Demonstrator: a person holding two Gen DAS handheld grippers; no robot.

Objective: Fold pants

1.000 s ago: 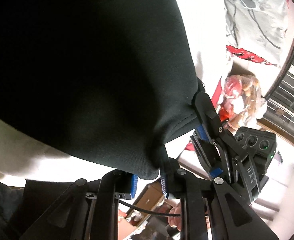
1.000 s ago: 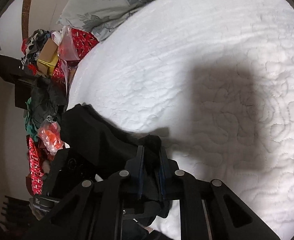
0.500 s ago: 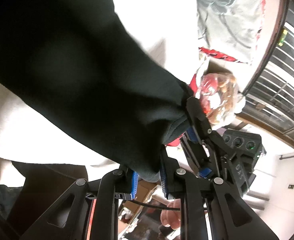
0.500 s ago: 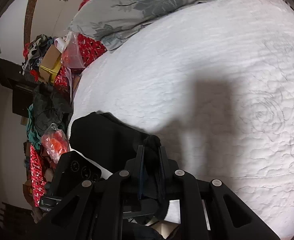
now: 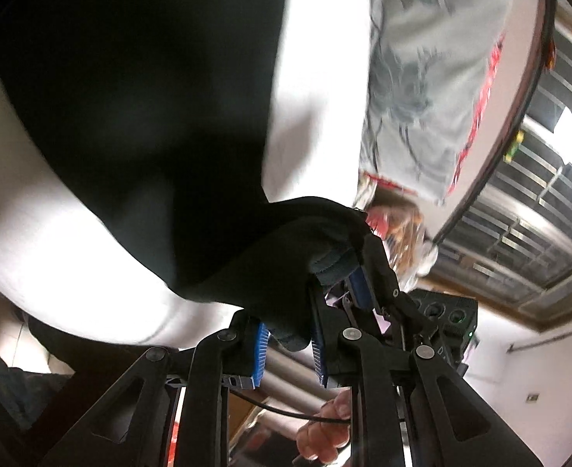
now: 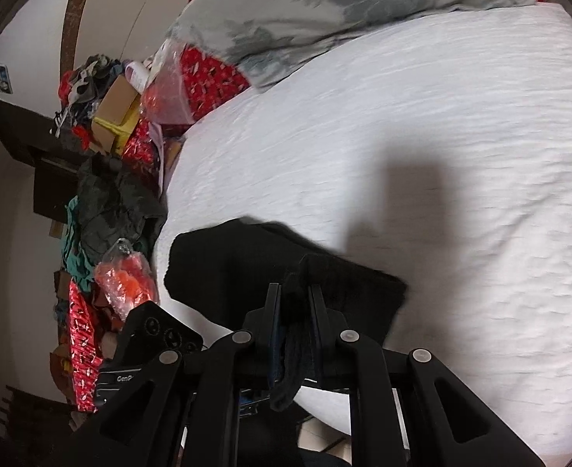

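1. We see the left gripper (image 5: 287, 340) clamped on a thick edge of the black pants (image 5: 142, 89), cloth bunched between its blue pads (image 5: 260, 354).
2. The right gripper (image 6: 295, 311) pinches another edge, hem dangling below the fingers.
3. The pants hang above the white bed (image 6: 422, 124).

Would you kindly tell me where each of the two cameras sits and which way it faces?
Left wrist: behind the left claw, tilted up under the black pants toward window bars; a bare hand shows below.
Right wrist: behind the right claw, facing across the white bedspread toward clutter.
Shared: pants, bedspread, grey floral pillow; each shows the other claw.
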